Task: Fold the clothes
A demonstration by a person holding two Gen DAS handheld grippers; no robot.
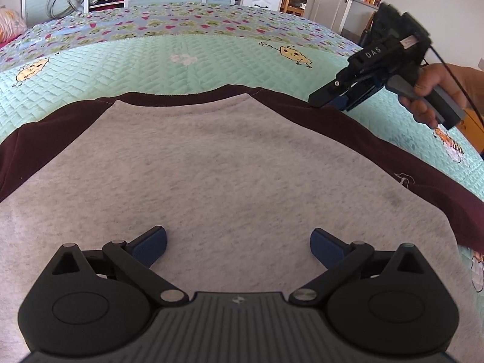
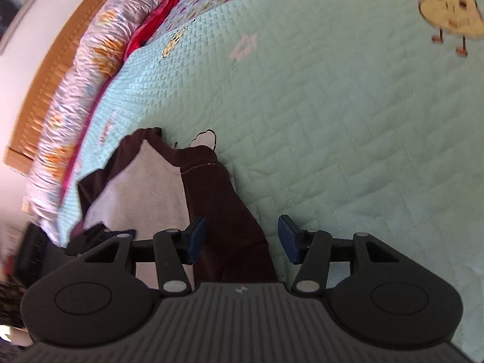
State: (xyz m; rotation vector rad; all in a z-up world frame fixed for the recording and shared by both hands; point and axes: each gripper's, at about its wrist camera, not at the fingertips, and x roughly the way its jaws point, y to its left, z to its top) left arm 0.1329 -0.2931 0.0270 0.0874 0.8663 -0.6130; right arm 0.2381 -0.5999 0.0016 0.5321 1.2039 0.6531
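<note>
Grey sweatshirt [image 1: 211, 163] with maroon sleeves lies flat on the mint quilted bed [image 1: 211, 57]. Left gripper [image 1: 238, 246] hovers over its grey body, fingers spread, empty. Right gripper [image 2: 242, 236], hand-held at the far right sleeve [image 2: 230, 211], fingers spread astride the maroon cloth, not pinching.

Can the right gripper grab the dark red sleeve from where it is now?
Probably yes. The right gripper is open, and the dark red sleeve already lies between its pads without being pinched. Nothing covers the sleeve on the green bedspread.
</note>
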